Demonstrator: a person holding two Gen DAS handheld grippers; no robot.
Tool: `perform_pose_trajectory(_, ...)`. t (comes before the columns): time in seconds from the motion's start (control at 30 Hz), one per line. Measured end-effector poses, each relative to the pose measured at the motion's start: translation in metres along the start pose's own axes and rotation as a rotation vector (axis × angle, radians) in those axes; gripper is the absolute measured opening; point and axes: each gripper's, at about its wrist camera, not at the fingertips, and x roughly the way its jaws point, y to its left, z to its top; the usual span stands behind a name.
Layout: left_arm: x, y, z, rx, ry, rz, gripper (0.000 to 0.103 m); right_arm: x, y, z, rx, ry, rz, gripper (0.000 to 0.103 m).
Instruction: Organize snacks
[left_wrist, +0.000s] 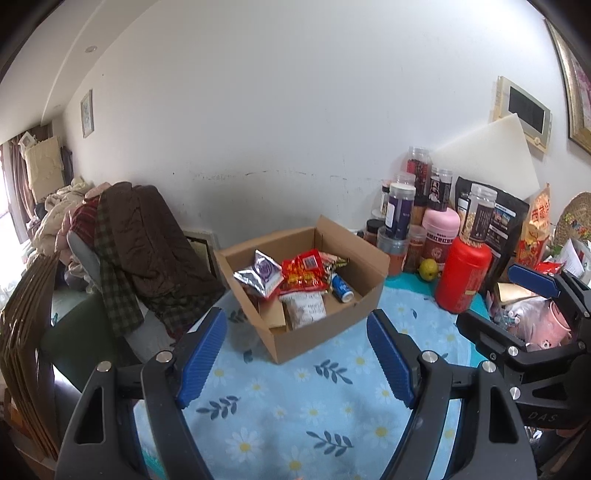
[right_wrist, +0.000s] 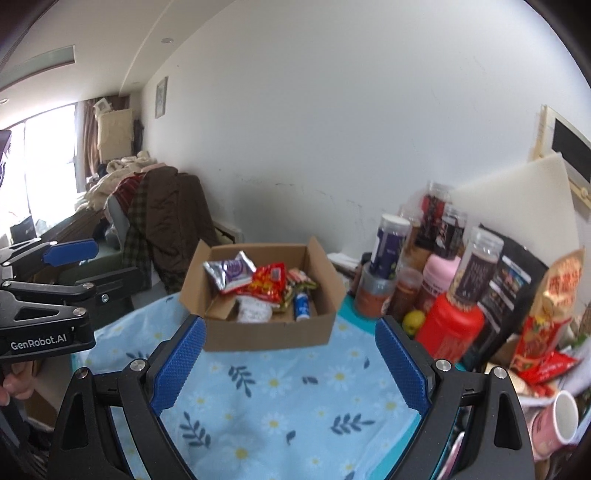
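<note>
Beside the cardboard box (left_wrist: 295, 295), jars (left_wrist: 400, 210) crowd the red bottle (left_wrist: 461, 277).

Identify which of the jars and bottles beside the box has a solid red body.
The red bottle, nearest the table's front edge in that cluster. It is opaque red all over; the pink-lidded jar and the clear jars behind show their contents.

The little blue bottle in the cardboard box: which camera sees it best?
The left wrist view: the blue bottle appears larger and sharper, lying beside the red packet in the cardboard box. The right wrist view shows it smaller and blurrier.
</note>
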Motion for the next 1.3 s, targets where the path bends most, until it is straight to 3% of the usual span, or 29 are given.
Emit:
perform_pose_trajectory(0.47,0.003,-0.001,-0.016,-0.031,0.037,0.005,0.078,-0.003,0.001,-0.012,0.005,0.013,0.025,0.094)
perform_pose_trajectory(1.3,-0.004,0.005,-0.019,-0.050,0.025,-0.003,0.078,0.004,0.002,-0.016,0.005,0.035,0.057,0.094)
